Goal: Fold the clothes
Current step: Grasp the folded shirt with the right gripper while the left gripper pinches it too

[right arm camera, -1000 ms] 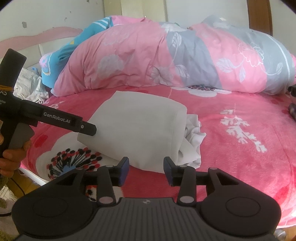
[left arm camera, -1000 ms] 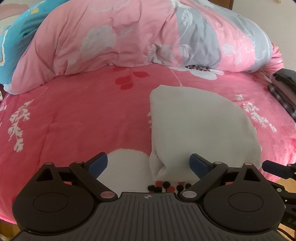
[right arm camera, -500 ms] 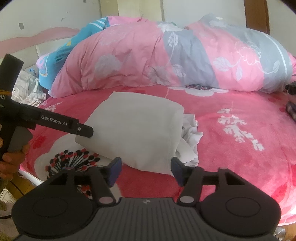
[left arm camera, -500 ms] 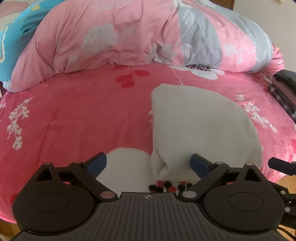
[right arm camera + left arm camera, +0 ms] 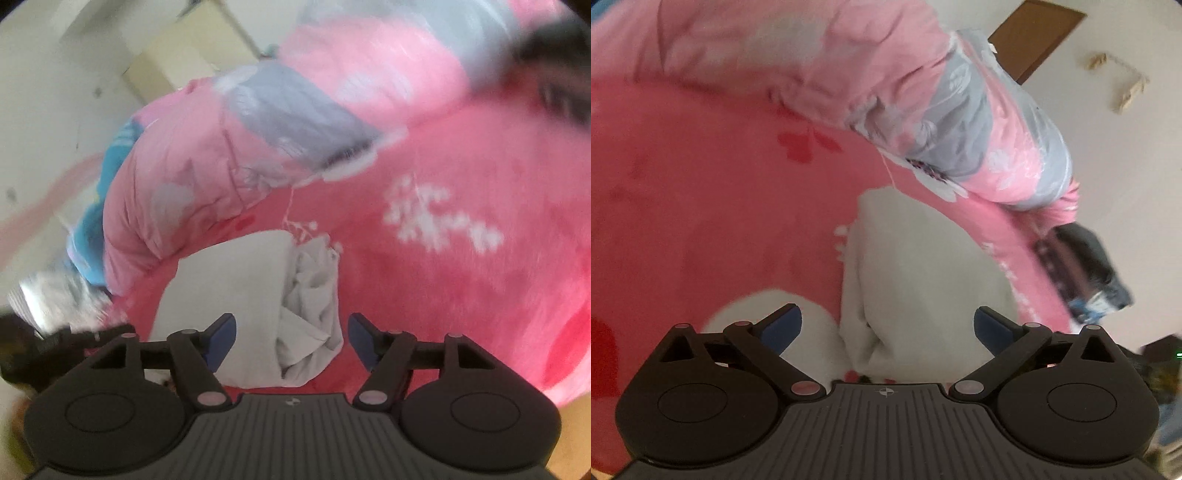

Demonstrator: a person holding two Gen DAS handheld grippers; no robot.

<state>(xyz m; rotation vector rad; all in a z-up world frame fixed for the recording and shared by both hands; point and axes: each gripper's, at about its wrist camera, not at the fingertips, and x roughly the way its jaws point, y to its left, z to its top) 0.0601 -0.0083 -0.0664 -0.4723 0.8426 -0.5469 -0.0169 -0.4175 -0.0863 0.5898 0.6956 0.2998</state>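
Note:
A folded white garment [image 5: 923, 273] lies on the pink flowered bedspread [image 5: 713, 206]. In the left wrist view my left gripper [image 5: 888, 326] is open, its blue pads wide apart over the garment's near edge. Seen from the right wrist, the same white garment [image 5: 229, 288] shows a smooth folded top and a bunched, rumpled end [image 5: 314, 306] on its right. My right gripper [image 5: 290, 341] is open just above that rumpled end, nothing between its fingers. Both views are tilted and blurred.
A rolled pink, grey and blue duvet [image 5: 849, 74] runs along the back of the bed, with the same duvet [image 5: 207, 162] behind the garment. A dark object [image 5: 1082, 262] lies at the bed's right edge. The other gripper's black body [image 5: 55, 339] shows at lower left.
Both cameras have tilted sharply and blurred with motion. The right gripper's jaws have spread wider and sit closer to the garment's rumpled end. The left gripper stays open.

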